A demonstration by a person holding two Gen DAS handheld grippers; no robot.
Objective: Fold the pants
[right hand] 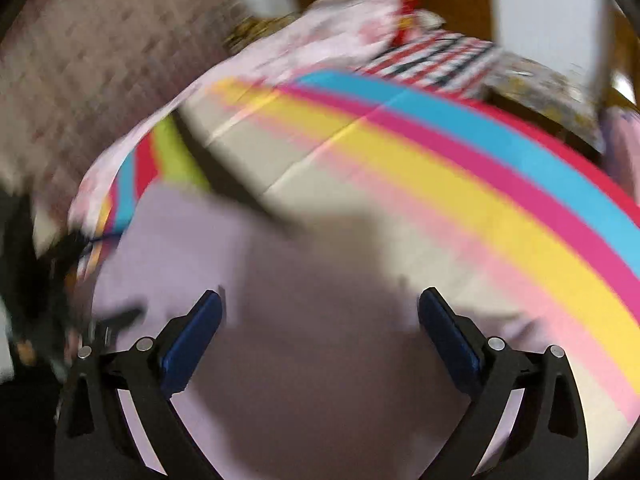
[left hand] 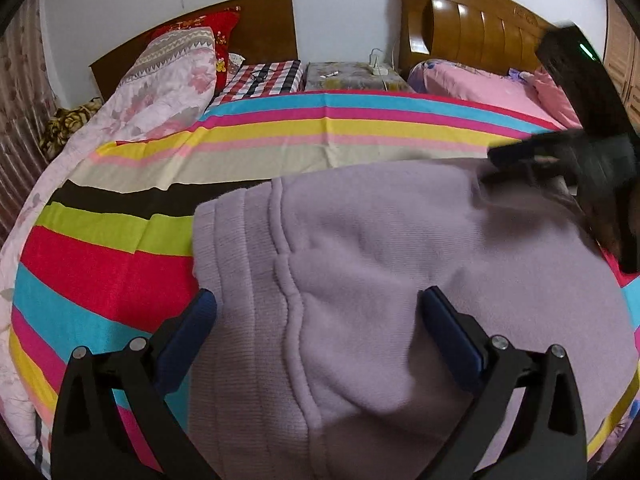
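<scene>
On the bed (left hand: 280, 128), over the striped sheet (left hand: 100, 264), the lilac pants (left hand: 380, 240) lie bunched, ribbed waistband to the left. Left gripper (left hand: 318, 312) hovers above the waistband seam, jaws spread wide and holding nothing. Further right, the right gripper (right hand: 320, 312) sweeps over the pants' far edge. Its own view is heavily blurred, yet its jaws show wide apart too, with nothing between them. Looks like a fold has just been laid, or they're lining up for one, so we're between grabs. Next move, I'd say: each gripper drops onto an edge, pinches the fabric cleanly, then carries it across evenly.
</scene>
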